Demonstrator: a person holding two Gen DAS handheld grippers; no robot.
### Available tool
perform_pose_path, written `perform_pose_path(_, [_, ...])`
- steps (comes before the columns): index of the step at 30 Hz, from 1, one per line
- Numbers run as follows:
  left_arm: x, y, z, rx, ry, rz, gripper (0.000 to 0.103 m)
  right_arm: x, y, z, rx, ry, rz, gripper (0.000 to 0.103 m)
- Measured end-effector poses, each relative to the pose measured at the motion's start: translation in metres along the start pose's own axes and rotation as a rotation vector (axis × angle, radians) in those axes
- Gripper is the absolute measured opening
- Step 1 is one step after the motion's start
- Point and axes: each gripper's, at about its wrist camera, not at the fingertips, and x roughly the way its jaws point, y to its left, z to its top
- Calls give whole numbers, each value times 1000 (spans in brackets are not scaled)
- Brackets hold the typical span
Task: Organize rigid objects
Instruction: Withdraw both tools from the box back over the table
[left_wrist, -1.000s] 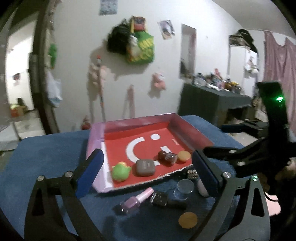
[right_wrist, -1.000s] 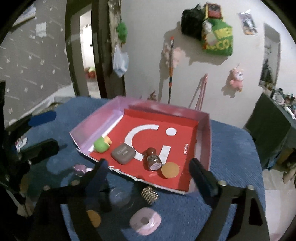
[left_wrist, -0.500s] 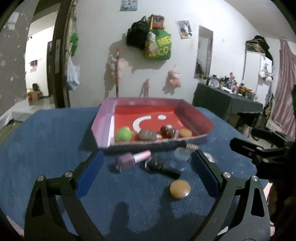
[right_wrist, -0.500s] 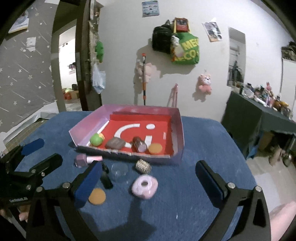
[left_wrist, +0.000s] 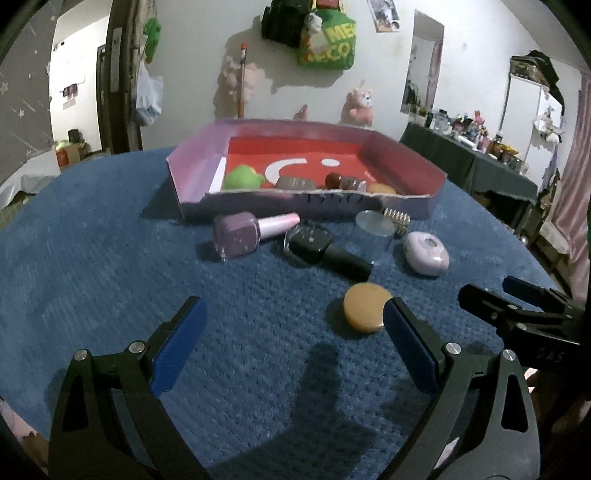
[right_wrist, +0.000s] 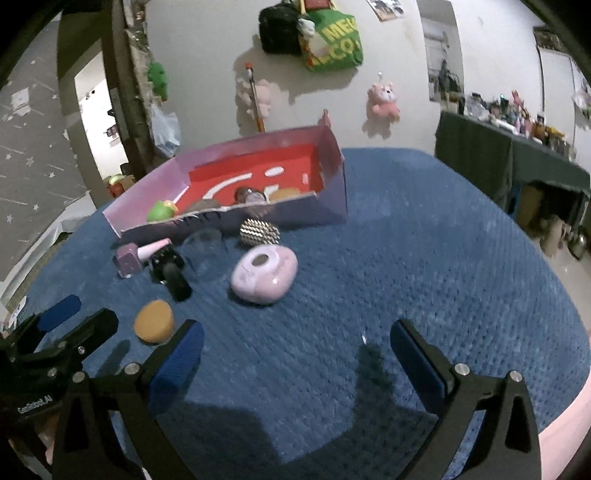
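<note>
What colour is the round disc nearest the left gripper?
Orange-tan disc, plain, clearest in the left wrist view.

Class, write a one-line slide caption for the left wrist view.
Open left gripper hovers near an orange disc, with nail polish bottles lying before the pink-walled tray.

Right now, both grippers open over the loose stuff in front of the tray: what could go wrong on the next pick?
1. The orange disc lies flat and low beside the left gripper; fingers may slide over it or push it away.
2. The black bottle and purple bottle lie on their sides, close together; gripping one may roll or nudge the other.
3. The clear lid is hard to see, near the tray wall; easy to miss.
</note>
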Motion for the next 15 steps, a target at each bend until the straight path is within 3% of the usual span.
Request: perform_pose_path(15, [11,4,-3,-23,52,-11,97,8,0,-3,-3,27,1,103])
